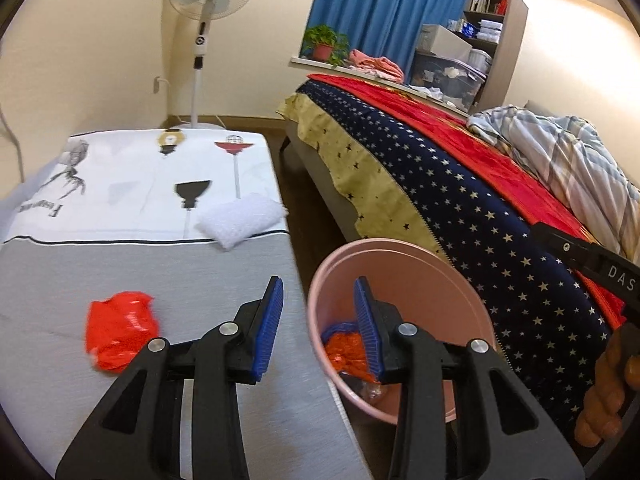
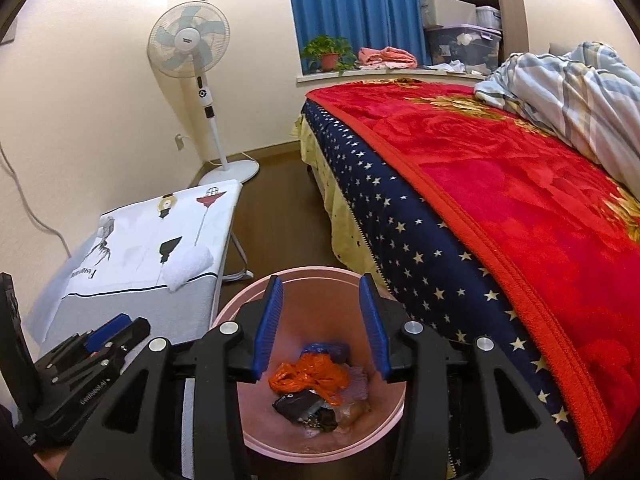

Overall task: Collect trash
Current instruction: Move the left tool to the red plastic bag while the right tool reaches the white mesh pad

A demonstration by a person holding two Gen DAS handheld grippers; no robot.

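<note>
Right gripper (image 2: 320,300) above the pink bin (image 2: 256,446), jaws partly open, nothing between them — orange bag (image 2: 310,378) and other scraps at the bottom. Left gripper (image 1: 319,300) over the bin's edge, also parted and holding nothing. Red crumpled bag (image 1: 120,326) and white wad (image 1: 240,218) on the table (image 1: 140,256) beside the bin.

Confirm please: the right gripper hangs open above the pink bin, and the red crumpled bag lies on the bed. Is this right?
Not quite. The red crumpled bag lies on the grey-and-white covered table, not on the bed, as the left wrist view shows. The right gripper does hang open above the pink bin.
</note>
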